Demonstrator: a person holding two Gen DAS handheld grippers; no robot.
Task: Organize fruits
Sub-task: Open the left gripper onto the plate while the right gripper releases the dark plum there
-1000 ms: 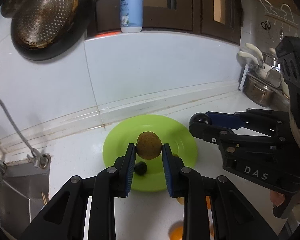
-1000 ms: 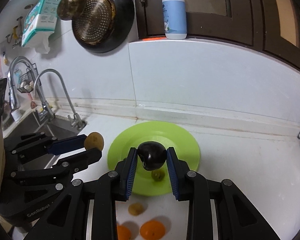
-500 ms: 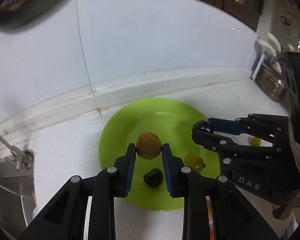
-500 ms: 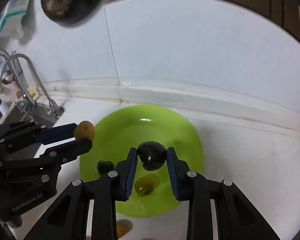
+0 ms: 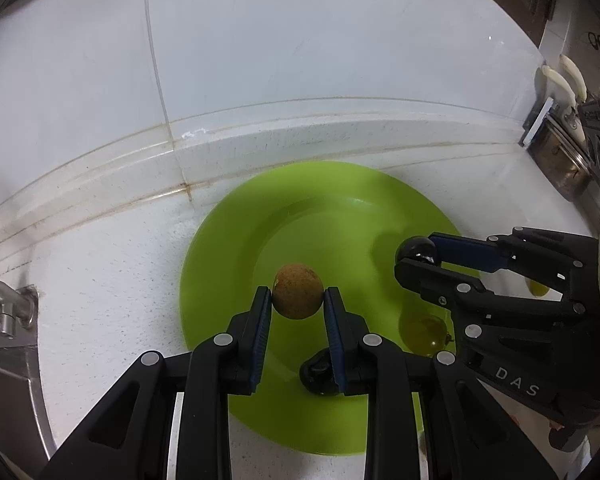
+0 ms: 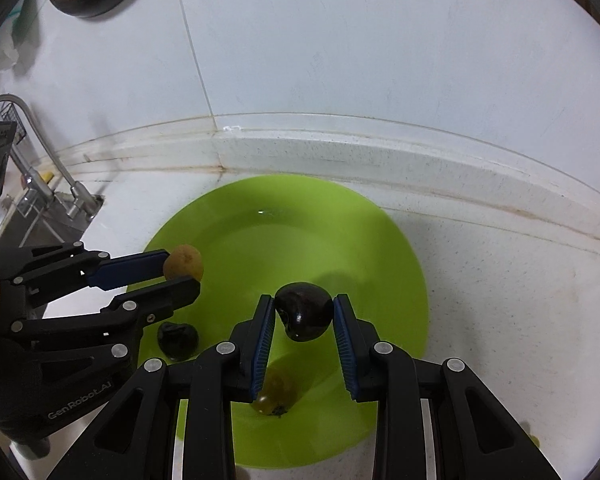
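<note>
A lime-green plate (image 5: pixel 236 240) (image 6: pixel 380 240) lies on the white counter by the wall. My left gripper (image 5: pixel 298 298) (image 6: pixel 182 270) is shut on a small brown round fruit (image 5: pixel 298 296) (image 6: pixel 183 262), held low over the plate's left side. My right gripper (image 6: pixel 304 312) (image 5: pixel 416 258) is shut on a dark purple fruit (image 6: pixel 305 316) (image 5: pixel 417 250), held over the plate's right half. On the plate lie a small black fruit (image 5: pixel 316 372) (image 6: pixel 178 340) and a yellow-green fruit (image 5: pixel 422 330) (image 6: pixel 276 394).
A sink and faucet (image 6: pixel 40 184) are at the left. A tiled wall (image 5: pixel 300 60) rises just behind the plate. A dish rack with utensils (image 5: pixel 560 120) stands at the far right. Another small yellow-green fruit (image 5: pixel 538 288) lies on the counter right of the plate.
Both grippers have come down and forward over the plate, each still holding its fruit. The plate fills more of each view, and the shelf bottle has left the frame.
</note>
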